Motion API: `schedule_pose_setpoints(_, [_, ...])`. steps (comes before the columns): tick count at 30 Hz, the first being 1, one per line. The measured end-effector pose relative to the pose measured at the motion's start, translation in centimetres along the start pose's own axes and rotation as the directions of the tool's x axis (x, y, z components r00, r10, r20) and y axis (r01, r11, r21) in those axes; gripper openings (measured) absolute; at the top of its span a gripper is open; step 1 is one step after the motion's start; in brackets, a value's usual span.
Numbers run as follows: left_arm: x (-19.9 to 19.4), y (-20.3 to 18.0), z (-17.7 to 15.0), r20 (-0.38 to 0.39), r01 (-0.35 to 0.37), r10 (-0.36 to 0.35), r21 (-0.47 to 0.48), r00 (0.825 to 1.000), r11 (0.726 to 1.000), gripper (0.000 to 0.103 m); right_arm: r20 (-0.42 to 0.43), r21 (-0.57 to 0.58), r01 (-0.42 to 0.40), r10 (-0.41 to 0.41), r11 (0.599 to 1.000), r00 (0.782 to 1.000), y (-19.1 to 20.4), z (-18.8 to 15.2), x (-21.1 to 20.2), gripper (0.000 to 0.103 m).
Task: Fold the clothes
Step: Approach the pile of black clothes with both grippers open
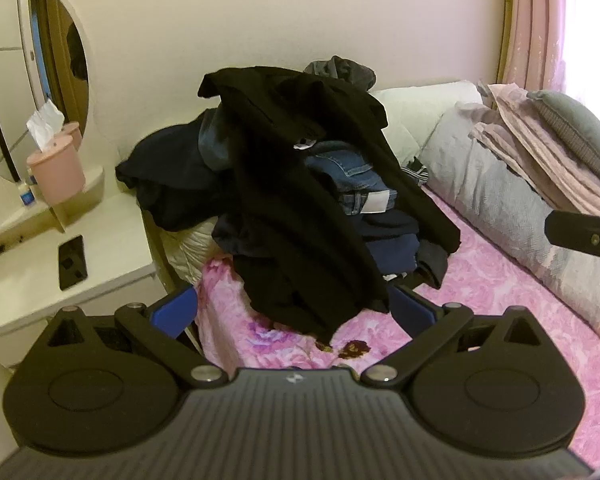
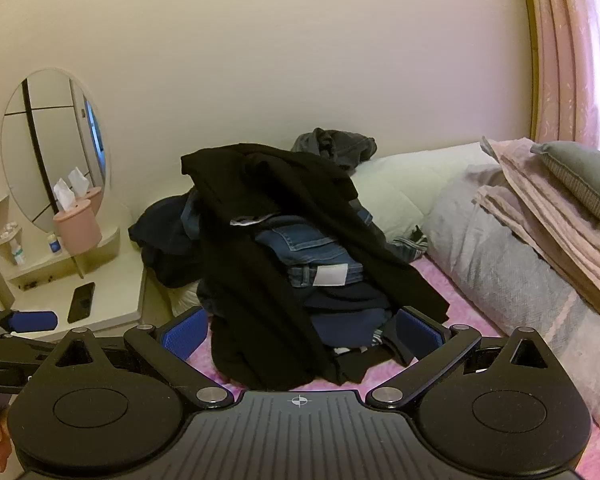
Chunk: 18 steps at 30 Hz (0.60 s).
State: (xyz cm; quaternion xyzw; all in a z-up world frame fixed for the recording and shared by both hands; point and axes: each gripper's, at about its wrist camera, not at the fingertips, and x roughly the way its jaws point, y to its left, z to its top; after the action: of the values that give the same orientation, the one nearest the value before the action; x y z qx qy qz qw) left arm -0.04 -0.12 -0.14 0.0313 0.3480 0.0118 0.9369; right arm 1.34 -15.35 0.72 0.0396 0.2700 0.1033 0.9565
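A heap of dark clothes sits on the pink floral bed [image 1: 480, 280] [image 2: 480, 320]. A black garment [image 1: 300, 200] [image 2: 256, 272] drapes over the top and hangs down the front of the heap. Folded blue jeans [image 1: 352, 178] [image 2: 308, 252] with a white label show under it, above navy pieces. My left gripper [image 1: 294, 312] is open, its blue pads either side of the garment's lower hem, nothing between them gripped. My right gripper [image 2: 300, 334] is open too, just short of the heap's base. Each gripper's finger shows at the other view's edge.
A white vanity table [image 1: 112, 256] [image 2: 112, 304] stands left of the bed with an oval mirror [image 1: 32, 76], a pink tissue holder [image 1: 56, 172] [image 2: 78, 228] and a black phone [image 1: 73, 256] [image 2: 81, 302]. Rolled grey bedding [image 1: 496, 204], pink blankets and a grey cushion [image 2: 580, 176] line the right.
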Motion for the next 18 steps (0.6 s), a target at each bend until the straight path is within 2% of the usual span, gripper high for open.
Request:
schedule_pose_setpoints(8, [0.3, -0.6, -0.7, 0.003, 0.049, -0.049, -0.034, 0.999, 0.998, 0.101, -0.017, 0.009, -0.013, 0.013, 1.0, 1.0, 0.1, 0.2, 0.5, 0.102])
schedule_pose_setpoints(18, [0.5, 0.3, -1.0, -0.004, 0.051, -0.051, -0.041, 0.999, 0.998, 0.101, -0.027, 0.001, 0.002, -0.002, 1.0, 1.0, 0.3, -0.4, 1.5, 0.102])
